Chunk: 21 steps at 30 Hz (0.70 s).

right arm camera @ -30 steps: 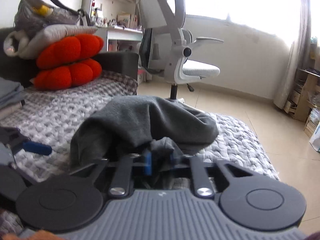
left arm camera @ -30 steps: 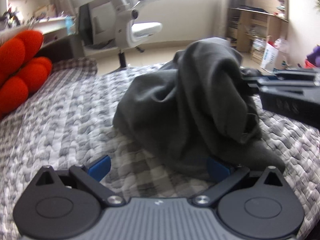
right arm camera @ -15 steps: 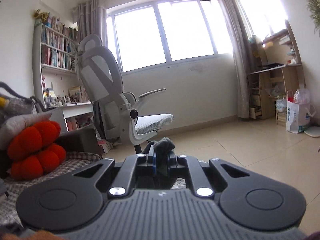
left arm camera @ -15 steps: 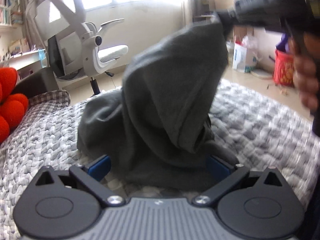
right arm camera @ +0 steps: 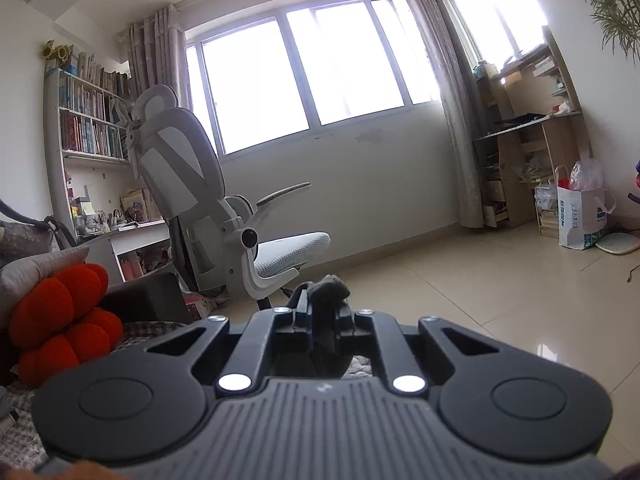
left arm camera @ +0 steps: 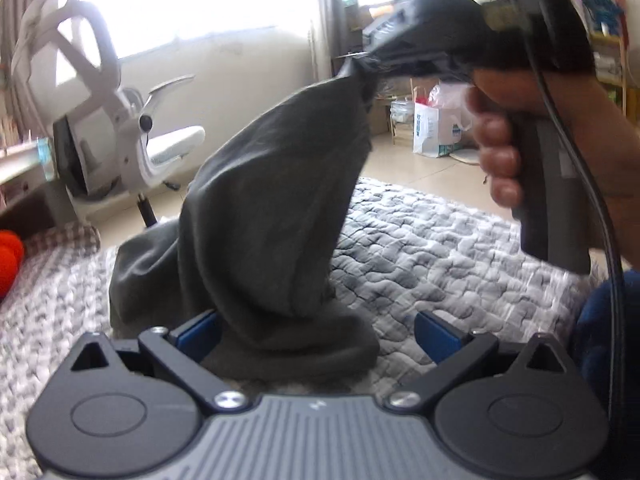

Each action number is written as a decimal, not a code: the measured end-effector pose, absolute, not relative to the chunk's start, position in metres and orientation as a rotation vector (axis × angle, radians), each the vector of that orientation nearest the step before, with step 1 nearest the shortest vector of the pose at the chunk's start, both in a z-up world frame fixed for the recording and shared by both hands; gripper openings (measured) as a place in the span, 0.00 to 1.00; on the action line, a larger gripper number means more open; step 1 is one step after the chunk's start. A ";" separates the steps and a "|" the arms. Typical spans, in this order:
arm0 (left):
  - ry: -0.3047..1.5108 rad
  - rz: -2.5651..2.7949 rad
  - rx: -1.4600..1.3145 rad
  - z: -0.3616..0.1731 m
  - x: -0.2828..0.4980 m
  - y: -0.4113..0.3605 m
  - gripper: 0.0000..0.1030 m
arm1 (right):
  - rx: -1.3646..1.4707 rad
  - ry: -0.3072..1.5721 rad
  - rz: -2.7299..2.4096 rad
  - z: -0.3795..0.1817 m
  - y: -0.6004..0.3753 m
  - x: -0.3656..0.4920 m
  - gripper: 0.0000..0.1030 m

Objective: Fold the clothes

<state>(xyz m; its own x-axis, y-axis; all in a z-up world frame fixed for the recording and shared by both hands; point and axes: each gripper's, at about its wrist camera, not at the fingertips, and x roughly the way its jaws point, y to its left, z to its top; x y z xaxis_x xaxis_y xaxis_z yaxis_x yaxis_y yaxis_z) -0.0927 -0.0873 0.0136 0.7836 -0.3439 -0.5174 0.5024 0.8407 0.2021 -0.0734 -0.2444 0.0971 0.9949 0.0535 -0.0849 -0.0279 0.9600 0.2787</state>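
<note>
Left wrist view: the left gripper (left arm camera: 316, 334) sat low over the quilt (left arm camera: 440, 232), its jaws spread wide with nothing pinched. The lower folds of the grey garment (left arm camera: 272, 208) lay on the quilt between the blue pads (left arm camera: 200, 330), touching neither firmly that could be told. The garment rose in a tall cone to a bunched corner caught in the right gripper (left arm camera: 362, 66), which a hand (left arm camera: 532, 132) held up at the top right. A white chair (left arm camera: 120, 120) stood behind on the floor, an orange cushion (left arm camera: 8, 256) showed at the left edge, and a paper bag (left arm camera: 436, 128) sat by the far wall.

Right wrist view: the right gripper (right arm camera: 322, 312) pointed level across the room, its jaws closed tight on a wad of the garment (right arm camera: 330, 288) that stuck up between them. Beyond were the chair (right arm camera: 224, 208), the cushion (right arm camera: 60, 320) at left, a bookshelf (right arm camera: 88, 120) and the bag (right arm camera: 580, 216).
</note>
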 end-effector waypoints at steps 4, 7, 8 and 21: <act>0.548 -0.415 0.396 -0.004 -0.083 -0.094 1.00 | 0.283 0.103 0.047 0.098 -0.246 -0.072 0.11; 0.544 -0.397 0.371 -0.001 -0.080 -0.090 0.93 | 0.281 0.115 0.052 0.097 -0.247 -0.071 0.11; 0.531 -0.384 0.374 -0.001 -0.079 -0.088 0.82 | 0.277 0.123 0.045 0.097 -0.247 -0.071 0.11; 0.442 -0.213 0.168 0.052 -0.056 -0.010 0.07 | 0.251 0.081 0.061 0.100 -0.245 -0.082 0.11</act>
<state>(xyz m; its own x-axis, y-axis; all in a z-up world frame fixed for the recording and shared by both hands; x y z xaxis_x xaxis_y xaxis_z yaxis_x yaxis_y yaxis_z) -0.0559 -0.0096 0.0517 0.8823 -0.1672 -0.4401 0.2396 0.9641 0.1141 -0.0818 -0.2450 0.1005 0.9949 0.0708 -0.0720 -0.0506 0.9667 0.2508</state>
